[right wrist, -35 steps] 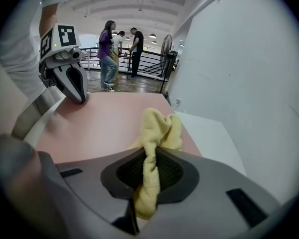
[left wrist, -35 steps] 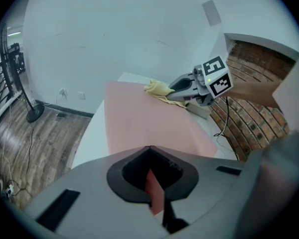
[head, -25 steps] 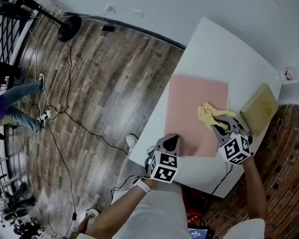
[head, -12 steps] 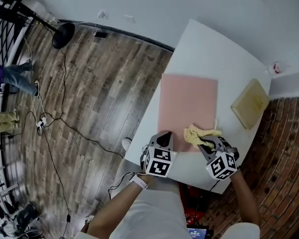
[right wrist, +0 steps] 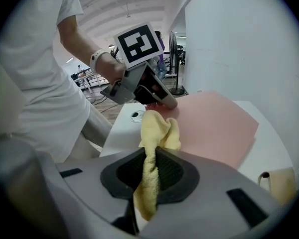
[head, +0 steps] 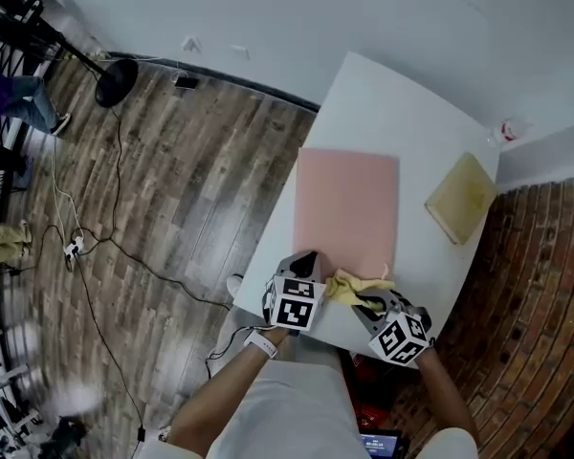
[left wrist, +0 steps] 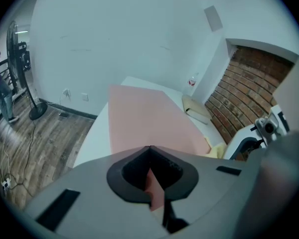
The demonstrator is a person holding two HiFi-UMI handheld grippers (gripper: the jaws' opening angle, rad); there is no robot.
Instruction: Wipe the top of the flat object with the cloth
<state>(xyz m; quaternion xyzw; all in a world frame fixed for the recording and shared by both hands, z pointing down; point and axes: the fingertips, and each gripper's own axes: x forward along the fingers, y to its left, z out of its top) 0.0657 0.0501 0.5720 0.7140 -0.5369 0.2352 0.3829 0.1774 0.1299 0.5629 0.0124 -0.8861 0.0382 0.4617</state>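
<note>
A flat pink mat lies on the white table. My left gripper is at the mat's near left corner, shut on its edge; a pink sliver shows between the jaws in the left gripper view. My right gripper is shut on a yellow cloth, which rests on the mat's near edge just right of the left gripper. In the right gripper view the cloth hangs out of the jaws onto the mat, with the left gripper right behind it.
A tan flat board lies at the table's right edge, and a small bottle stands at the far right corner by the wall. Brick wall runs on the right. Wooden floor with cables and a fan stand lies left.
My right gripper has dragged the yellow cloth from the mat's right side back to its near edge, close to the left gripper. The left gripper has kept its hold on the mat.
</note>
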